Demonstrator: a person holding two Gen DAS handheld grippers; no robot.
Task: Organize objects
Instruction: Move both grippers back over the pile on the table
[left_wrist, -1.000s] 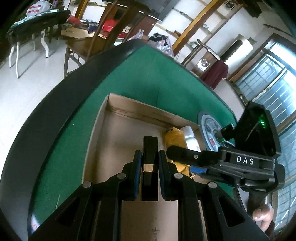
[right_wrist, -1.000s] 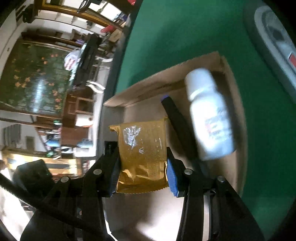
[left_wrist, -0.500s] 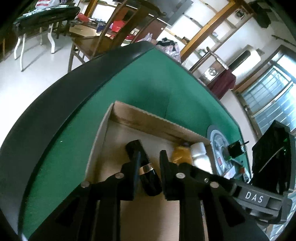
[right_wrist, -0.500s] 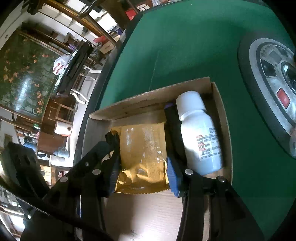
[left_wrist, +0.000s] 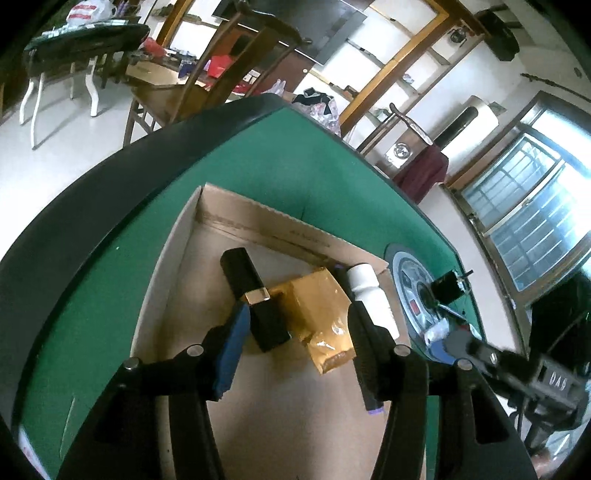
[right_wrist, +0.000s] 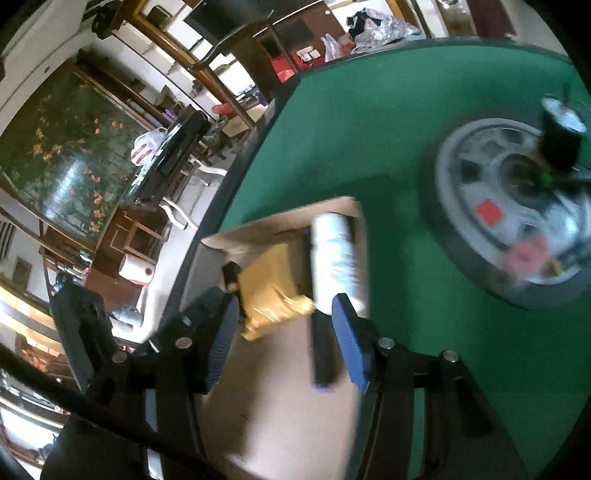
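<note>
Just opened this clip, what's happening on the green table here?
A person with a hand-held gripper in each hand is sorting small items into a cardboard box on the green table. The left hand-held gripper has just been opening; the black lipstick tube lies released in the box beside a yellow packet, a black pen and a white bottle. The right hand-held gripper, also just opening, holds nothing.
</note>
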